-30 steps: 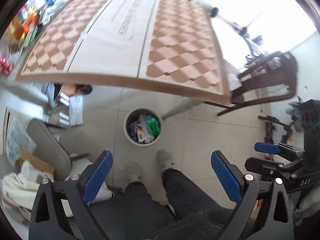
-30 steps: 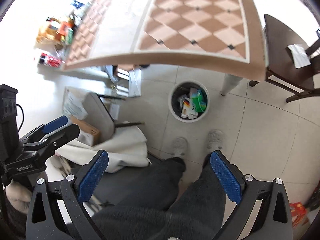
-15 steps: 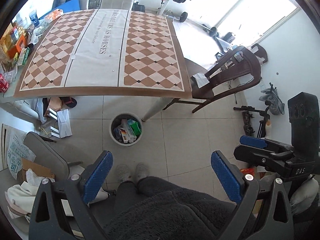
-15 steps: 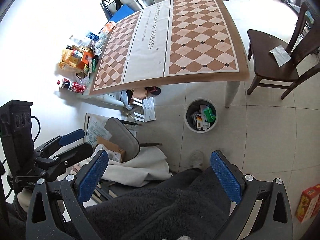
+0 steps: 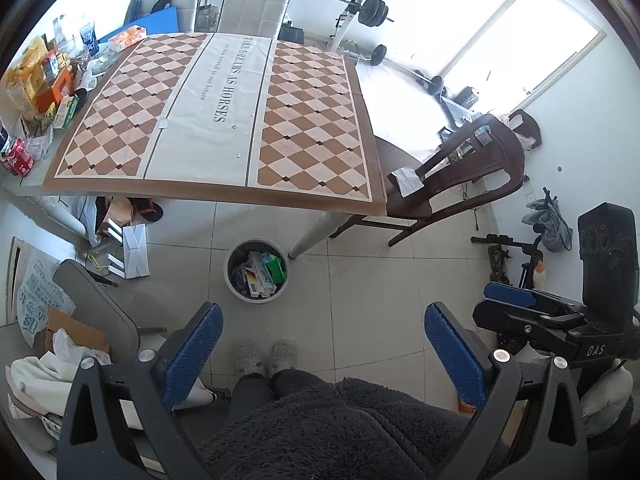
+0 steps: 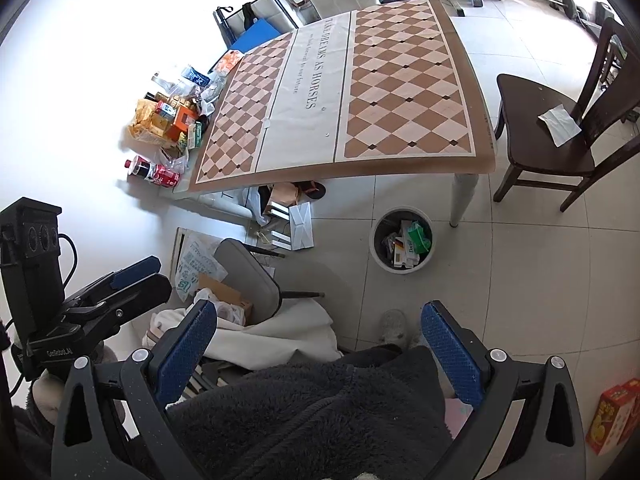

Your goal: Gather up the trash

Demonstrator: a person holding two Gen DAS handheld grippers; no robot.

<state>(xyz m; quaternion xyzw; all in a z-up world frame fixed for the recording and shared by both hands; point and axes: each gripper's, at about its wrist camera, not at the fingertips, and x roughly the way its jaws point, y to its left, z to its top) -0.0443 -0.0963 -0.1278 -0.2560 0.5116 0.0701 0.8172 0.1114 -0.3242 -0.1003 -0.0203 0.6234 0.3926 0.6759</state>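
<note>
A round white trash bin (image 5: 236, 290) (image 6: 376, 258) stands on the tiled floor by the table's near right leg, holding several cartons and a green packet (image 5: 275, 267). My left gripper (image 5: 322, 334) is open and empty, held high above the floor, over the person's legs. My right gripper (image 6: 318, 330) is also open and empty at about the same height. Each gripper shows in the other's view: the right gripper (image 5: 520, 300) at the right, the left gripper (image 6: 132, 276) at the left. Snack packets, boxes and cola cans (image 5: 18, 156) (image 6: 154, 172) crowd the table's far left edge.
A checkered tablecloth (image 5: 224, 112) (image 6: 344, 96) covers the table. A dark wooden chair (image 5: 460, 176) (image 6: 560, 136) with a white paper on its seat stands to the right. A grey chair (image 5: 100, 308), cardboard and cloth clutter the floor at left. A red box (image 6: 612, 416) lies at right.
Both grippers have risen and tilted back, so the whole table now shows and the bin looks smaller. The person has straightened up. Both stay open and empty.
</note>
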